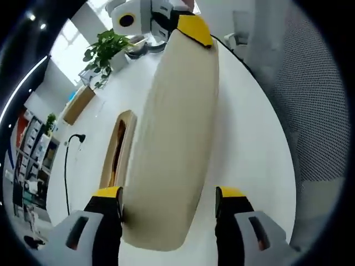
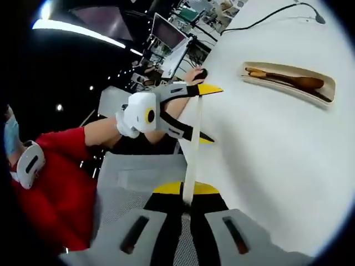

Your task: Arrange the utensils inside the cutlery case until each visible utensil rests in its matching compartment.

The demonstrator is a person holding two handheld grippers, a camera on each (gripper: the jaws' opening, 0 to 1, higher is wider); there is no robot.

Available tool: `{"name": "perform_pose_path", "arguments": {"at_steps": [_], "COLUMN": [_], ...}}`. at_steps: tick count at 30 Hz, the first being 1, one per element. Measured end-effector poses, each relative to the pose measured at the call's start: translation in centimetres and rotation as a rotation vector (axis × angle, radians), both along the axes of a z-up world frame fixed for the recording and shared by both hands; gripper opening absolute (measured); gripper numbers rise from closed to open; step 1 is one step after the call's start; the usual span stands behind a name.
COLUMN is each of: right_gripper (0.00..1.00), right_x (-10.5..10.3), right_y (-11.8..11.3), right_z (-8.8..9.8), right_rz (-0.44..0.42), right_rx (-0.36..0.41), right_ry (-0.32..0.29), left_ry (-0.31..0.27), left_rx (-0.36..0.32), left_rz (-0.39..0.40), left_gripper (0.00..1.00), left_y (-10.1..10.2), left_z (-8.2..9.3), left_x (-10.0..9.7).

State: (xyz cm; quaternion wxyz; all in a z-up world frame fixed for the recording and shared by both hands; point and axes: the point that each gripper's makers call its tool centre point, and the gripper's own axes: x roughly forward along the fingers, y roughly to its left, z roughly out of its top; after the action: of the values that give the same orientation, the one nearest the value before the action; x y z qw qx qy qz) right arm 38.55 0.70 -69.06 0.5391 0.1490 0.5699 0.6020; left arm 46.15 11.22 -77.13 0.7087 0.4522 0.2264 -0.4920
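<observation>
A long cream lid of the cutlery case hangs above the white table. My left gripper stands open with its jaws on either side of the lid's near end. One jaw touches the lid's edge, and a sliver of table shows at the other. My right gripper is shut on the lid's thin edge; in the left gripper view it pinches the far end. The left gripper sits at the lid's other end. The open case lies on the table with wooden utensils inside; the case also lies beside the lid.
A black cable trails over the table, and another cable lies beyond the case. A potted plant stands at the far end. A mesh chair and a person's red sleeve are at the table's edge.
</observation>
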Motion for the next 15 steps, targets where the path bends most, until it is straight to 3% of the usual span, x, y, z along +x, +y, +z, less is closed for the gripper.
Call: {"name": "perform_pose_path", "arguments": {"at_steps": [2, 5, 8, 13, 15], "right_gripper": [0.00, 0.00, 0.00, 0.00, 0.00], "right_x": [-0.3, -0.5, -0.7, -1.0, -1.1], "right_y": [0.0, 0.0, -0.5, -0.6, -0.6], "right_z": [-0.1, 0.1, -0.3, 0.2, 0.3], "right_rz": [0.007, 0.004, -0.004, -0.007, 0.002], "right_rx": [-0.006, 0.001, -0.014, -0.008, -0.012], "right_ry": [0.003, 0.013, 0.001, 0.019, 0.017], "left_ry": [0.023, 0.035, 0.105, 0.132, 0.119], "left_rx": [-0.017, -0.027, -0.055, -0.058, -0.044], "left_rz": [0.024, 0.028, 0.047, 0.045, 0.005], "left_gripper": [0.50, 0.50, 0.47, 0.44, 0.44], "left_y": [0.3, 0.6, 0.7, 0.6, 0.4], "left_z": [0.4, 0.7, 0.8, 1.3, 1.4], "left_x": [-0.2, -0.3, -1.1, -1.5, -1.6]}}
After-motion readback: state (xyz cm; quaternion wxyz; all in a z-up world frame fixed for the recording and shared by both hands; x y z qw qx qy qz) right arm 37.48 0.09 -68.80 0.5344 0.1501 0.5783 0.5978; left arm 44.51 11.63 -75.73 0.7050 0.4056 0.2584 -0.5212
